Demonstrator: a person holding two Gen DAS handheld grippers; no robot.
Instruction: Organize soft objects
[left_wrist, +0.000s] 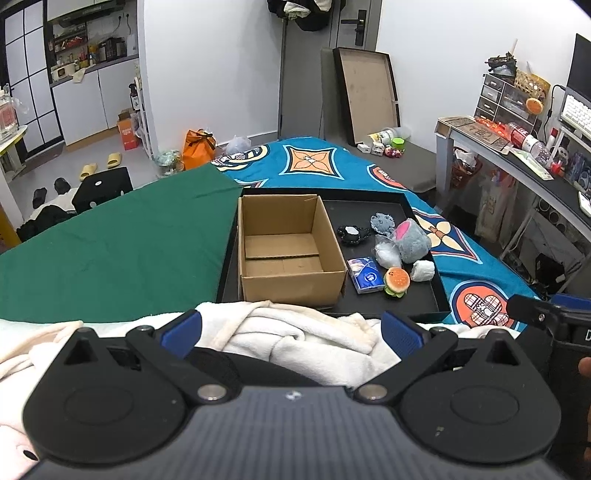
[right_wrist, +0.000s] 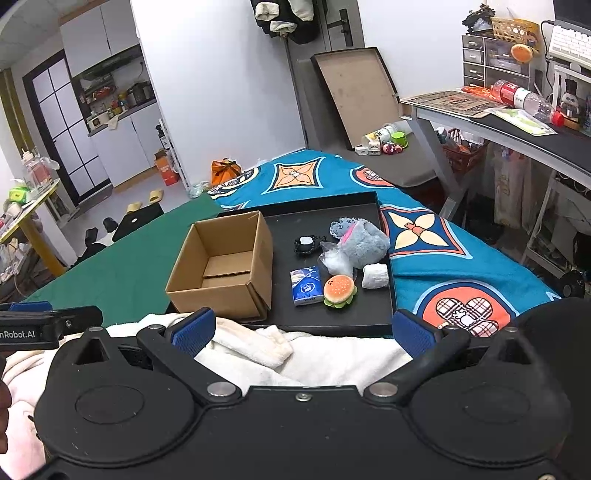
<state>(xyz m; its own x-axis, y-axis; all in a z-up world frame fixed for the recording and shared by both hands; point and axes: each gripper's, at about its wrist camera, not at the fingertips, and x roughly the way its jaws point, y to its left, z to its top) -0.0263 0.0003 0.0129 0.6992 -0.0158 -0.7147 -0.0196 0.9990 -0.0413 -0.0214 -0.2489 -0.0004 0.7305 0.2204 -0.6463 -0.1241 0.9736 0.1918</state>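
Left wrist view: the left hand-held gripper (left_wrist: 291, 332) hovers spread over a cream fleece blanket (left_wrist: 295, 328), holding nothing. The open brown cardboard box (left_wrist: 288, 251) fills the shallow black tray's (left_wrist: 432, 295) left side and looks empty; approach it from above.

Right wrist view: the right hand-held gripper (right_wrist: 303, 328) is also spread. The plush hamburger (right_wrist: 340, 290), at the tray's near edge, seems the easiest first pick; the blue tissue pack (right_wrist: 306, 285) lies just beside it.

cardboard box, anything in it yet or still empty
Empty. The cardboard box stands open-topped on the black tray, and both views show only its bare floor. The soft items, like the burger plush, lie beside it.
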